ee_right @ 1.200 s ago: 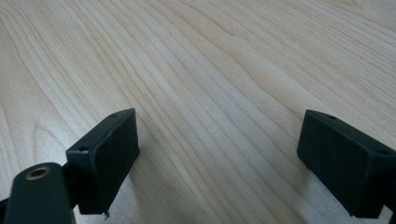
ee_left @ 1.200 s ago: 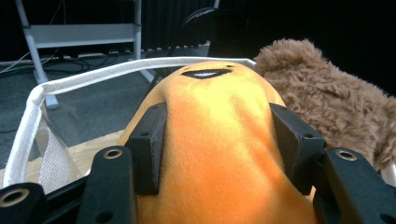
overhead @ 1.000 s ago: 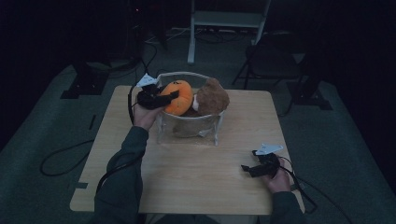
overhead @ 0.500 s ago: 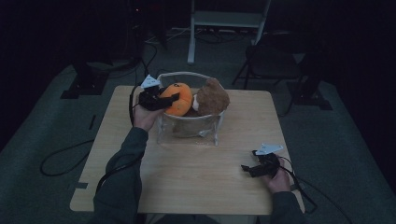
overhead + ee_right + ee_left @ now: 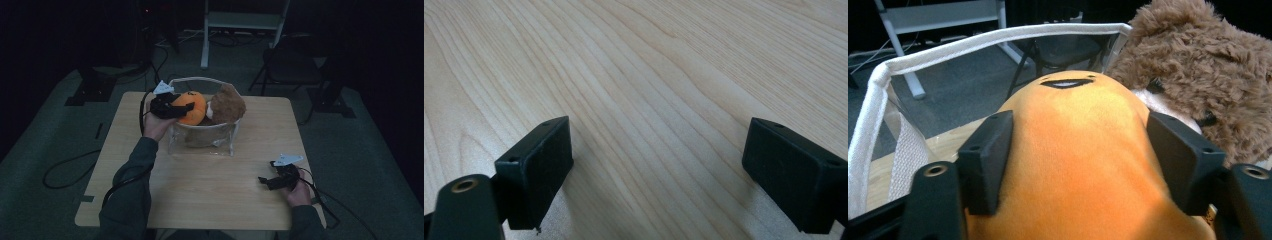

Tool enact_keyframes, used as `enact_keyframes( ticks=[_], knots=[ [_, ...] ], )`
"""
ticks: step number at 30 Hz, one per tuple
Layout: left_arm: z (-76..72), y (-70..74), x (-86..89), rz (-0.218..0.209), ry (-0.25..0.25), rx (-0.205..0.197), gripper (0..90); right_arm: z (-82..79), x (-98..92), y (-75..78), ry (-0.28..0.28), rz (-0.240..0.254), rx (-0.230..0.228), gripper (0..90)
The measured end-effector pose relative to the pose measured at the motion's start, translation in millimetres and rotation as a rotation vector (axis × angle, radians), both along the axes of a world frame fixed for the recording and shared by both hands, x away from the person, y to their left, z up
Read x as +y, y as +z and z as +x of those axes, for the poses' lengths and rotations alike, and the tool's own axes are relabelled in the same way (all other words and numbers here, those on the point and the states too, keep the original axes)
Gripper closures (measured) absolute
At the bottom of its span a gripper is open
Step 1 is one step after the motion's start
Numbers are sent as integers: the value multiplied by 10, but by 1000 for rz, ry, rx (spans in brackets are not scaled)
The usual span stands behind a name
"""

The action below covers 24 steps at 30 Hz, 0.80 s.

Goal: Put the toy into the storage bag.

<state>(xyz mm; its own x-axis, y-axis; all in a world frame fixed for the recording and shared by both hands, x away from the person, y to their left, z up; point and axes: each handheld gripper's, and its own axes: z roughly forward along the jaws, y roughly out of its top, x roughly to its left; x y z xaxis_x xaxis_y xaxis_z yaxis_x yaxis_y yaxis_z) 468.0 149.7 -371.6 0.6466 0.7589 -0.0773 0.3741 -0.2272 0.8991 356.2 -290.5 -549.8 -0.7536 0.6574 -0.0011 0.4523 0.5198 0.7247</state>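
An orange plush toy (image 5: 191, 107) with a small black mouth (image 5: 1065, 84) lies at the top of a clear basket with a white rim (image 5: 202, 136), beside a brown furry plush (image 5: 228, 103). My left gripper (image 5: 172, 108) reaches in from the basket's left. In the left gripper view its two black pads (image 5: 990, 160) lie against both sides of the orange plush (image 5: 1078, 150). Its jaws have just been opening, with the plush still between them and touching the pads. My right gripper (image 5: 266, 181) rests open low over the bare wooden table (image 5: 649, 75), nothing between its pads (image 5: 539, 170).
The basket (image 5: 973, 47) stands at the back middle of the table (image 5: 210, 195). Cables trail off both table sides onto the dark floor. A chair (image 5: 292, 62) and a white stand (image 5: 245, 20) are behind the table.
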Motion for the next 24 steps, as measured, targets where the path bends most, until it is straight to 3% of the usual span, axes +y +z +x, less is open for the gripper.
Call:
enact_keyframes(
  ticks=[5,10,16,19,22,23,24],
  knots=[
    [-4,5,5,-7,40,8,202,0,0,0,0,0,0,119],
    [-6,8,-4,5,39,10,186,0,0,0,0,1,0,119],
    [-11,-12,39,-29,30,14,181,0,0,0,0,0,0,119],
    [-3,-12,73,-70,13,31,181,0,0,0,0,0,0,119],
    [-34,1,144,-80,20,17,198,0,0,1,0,0,1,119],
    [-38,-3,166,-82,18,20,242,0,-1,1,0,-1,1,119],
    [-36,-8,178,-58,26,28,291,0,0,0,0,0,0,119]
  ],
)
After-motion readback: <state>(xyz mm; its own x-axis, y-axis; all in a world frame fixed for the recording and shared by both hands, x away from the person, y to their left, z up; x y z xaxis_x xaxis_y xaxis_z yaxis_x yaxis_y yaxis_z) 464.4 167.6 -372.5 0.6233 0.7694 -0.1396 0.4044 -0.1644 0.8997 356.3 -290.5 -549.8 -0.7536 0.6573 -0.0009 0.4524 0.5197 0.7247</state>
